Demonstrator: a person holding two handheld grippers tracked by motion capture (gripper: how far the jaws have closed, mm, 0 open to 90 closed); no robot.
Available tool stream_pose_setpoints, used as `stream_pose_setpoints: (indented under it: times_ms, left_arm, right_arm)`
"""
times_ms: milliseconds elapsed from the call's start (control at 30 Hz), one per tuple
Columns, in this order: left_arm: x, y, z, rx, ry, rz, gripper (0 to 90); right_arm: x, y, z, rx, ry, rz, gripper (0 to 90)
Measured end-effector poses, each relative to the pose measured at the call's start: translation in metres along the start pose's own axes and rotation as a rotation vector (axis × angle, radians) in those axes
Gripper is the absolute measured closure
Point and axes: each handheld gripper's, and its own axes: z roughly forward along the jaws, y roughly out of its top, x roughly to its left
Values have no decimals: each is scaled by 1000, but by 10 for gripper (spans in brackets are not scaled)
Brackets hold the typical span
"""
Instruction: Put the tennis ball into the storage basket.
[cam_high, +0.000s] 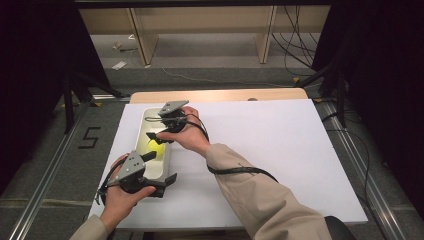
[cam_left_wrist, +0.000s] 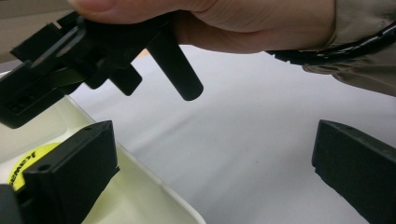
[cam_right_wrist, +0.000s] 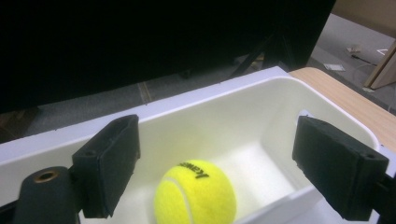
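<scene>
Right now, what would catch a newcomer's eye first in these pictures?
The bright yellow tennis ball stands out, lying inside the long white tub at the left of the white table. The right gripper hangs over the ball with its fingers spread wide. The left gripper, also open, straddles the tub's near right wall.

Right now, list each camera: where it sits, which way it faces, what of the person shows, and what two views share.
High view: above the person's side, looking forward and down on the white table; both forearms, left gripper and right gripper show.
Left gripper view: rides the left gripper, looking across the bin corner; the person's right hand is ahead.
Right gripper view: rides the right gripper, looking down into the bin; own open jaws only.
Shared: the yellow tennis ball in the bin shows in all three.
</scene>
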Motion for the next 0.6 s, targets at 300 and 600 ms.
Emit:
stream_pose_setpoints:
  times_ms: [300, 600]
  left_arm:
    - [0, 0, 0, 1, 3, -4, 0]
    - [-1, 0, 1, 2, 3, -3, 0]
  right_arm:
    - [-7, -4, -22, -13, -20, 0, 160]
    - [-16, -13, -51, -18, -53, 9, 163]
